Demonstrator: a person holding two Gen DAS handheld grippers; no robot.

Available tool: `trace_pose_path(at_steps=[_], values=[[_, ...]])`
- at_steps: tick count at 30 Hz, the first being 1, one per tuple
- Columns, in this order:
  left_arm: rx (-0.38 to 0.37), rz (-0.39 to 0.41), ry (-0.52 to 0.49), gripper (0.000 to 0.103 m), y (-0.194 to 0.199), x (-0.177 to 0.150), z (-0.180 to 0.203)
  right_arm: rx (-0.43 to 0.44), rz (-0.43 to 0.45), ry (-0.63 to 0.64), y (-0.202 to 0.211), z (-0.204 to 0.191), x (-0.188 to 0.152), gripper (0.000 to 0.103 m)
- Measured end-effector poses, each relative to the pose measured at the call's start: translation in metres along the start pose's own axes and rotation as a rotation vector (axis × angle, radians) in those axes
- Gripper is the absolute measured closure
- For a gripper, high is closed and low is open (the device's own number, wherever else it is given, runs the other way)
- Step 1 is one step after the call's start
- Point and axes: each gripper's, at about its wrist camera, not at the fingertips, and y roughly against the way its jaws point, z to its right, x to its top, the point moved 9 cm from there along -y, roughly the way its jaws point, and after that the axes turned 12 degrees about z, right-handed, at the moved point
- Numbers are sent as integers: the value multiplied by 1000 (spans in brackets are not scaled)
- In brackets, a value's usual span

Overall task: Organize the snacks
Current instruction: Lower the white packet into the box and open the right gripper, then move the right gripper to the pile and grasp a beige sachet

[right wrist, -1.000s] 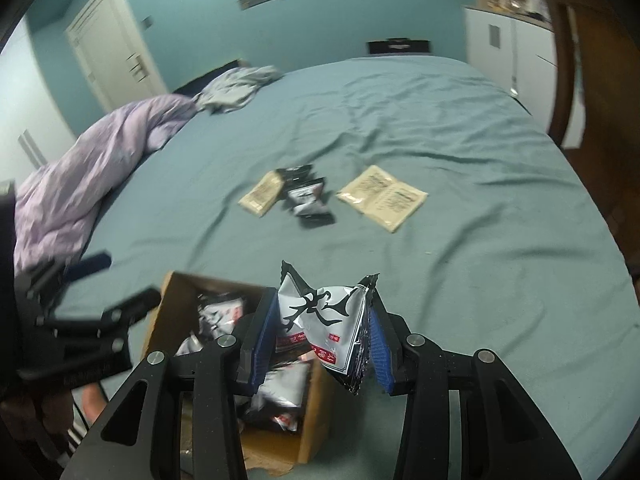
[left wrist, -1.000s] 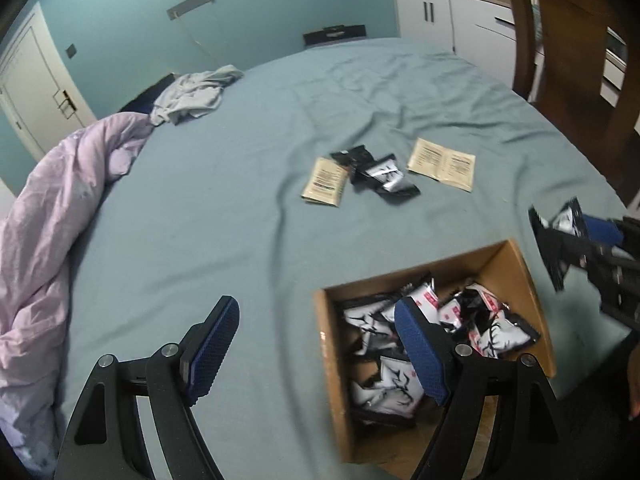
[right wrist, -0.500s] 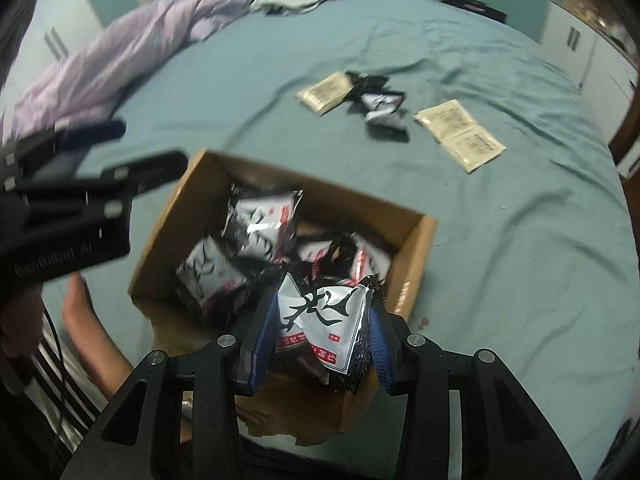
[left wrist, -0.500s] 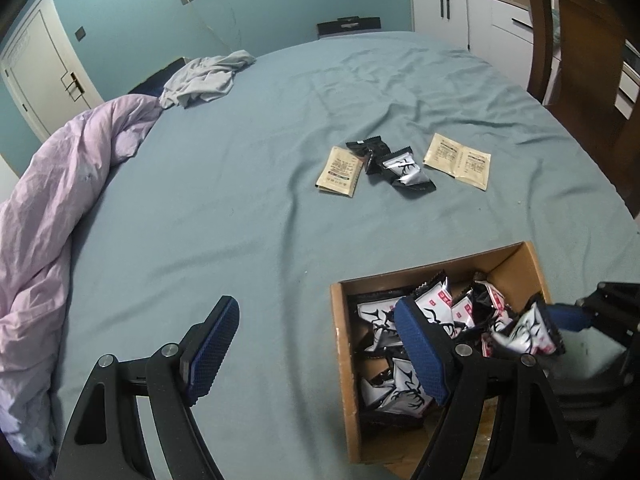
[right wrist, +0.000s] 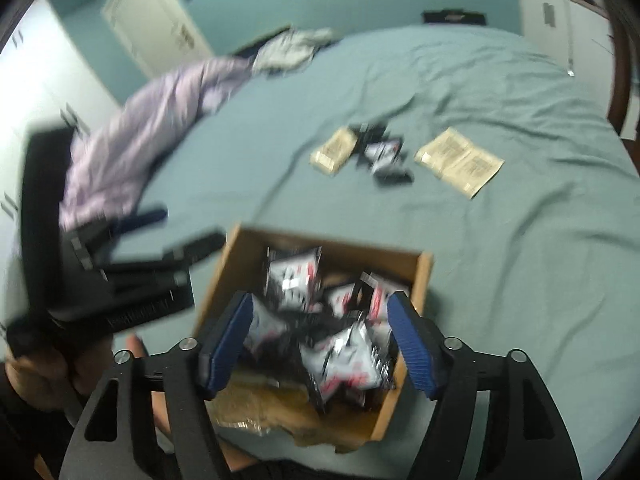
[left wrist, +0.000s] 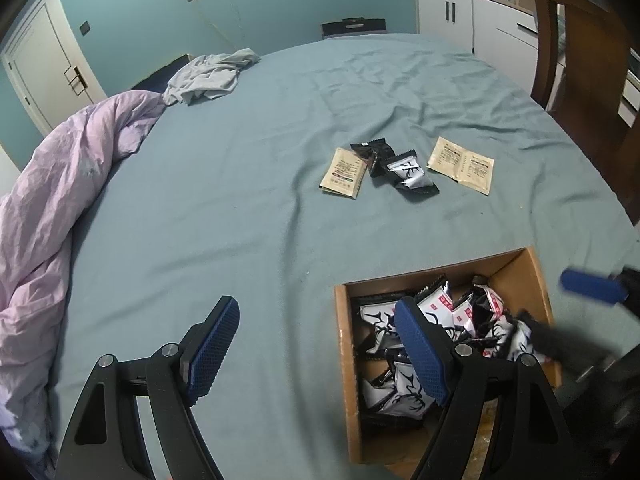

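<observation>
An open cardboard box [left wrist: 343,344] at the bed's near edge holds several black-and-white snack packets [left wrist: 400,396]. My right gripper [right wrist: 324,320] hovers over the box [right wrist: 424,276], blurred, its jaws opening. A packet [right wrist: 344,360] lies loose among the others below them, and the pads do not touch it. My left gripper [left wrist: 316,316] stands open and empty at the box's left wall. Farther up the sheet lie two black packets [left wrist: 404,172], a tan sachet [left wrist: 344,174] and a joined pair of tan sachets [left wrist: 460,164].
A crumpled purple duvet [left wrist: 60,184] fills the bed's left side, with a grey garment [left wrist: 212,76] behind it. A wooden chair [left wrist: 580,60] and white cabinets [left wrist: 472,20] stand at the right. A person's hand [right wrist: 36,372] holds the left gripper's handle.
The right gripper swung over the box and its jaws spread. The packet it held has dropped in among the others. The left gripper has kept still and open.
</observation>
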Motion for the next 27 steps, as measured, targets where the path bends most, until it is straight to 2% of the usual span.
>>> trace_pose_path(at_steps=[2,6,12,15,18,21,23,27], values=[[0,-3,1,22,0,-1,0,-41,63,-10,10,10,7,25],[-14,-8,5,22,3,-1,3,-179,138,-25,23,34,16,23],[-35,-8,-25,22,9,0,9,-300,151,-60,30,51,19,23],[-45,-4,-36,22,16,2,11,-395,156,-34,31,53,25,23],[-66,-2,-34,22,19,3,15,-504,107,-21,24,61,22,23],[-86,-13,-43,22,20,1,21,-519,42,-73,7,67,21,23],[-97,-18,-51,22,21,1,25,-488,-4,-141,-4,77,21,23],[-111,-21,-52,22,22,2,28,-451,-38,-255,-15,97,23,23]])
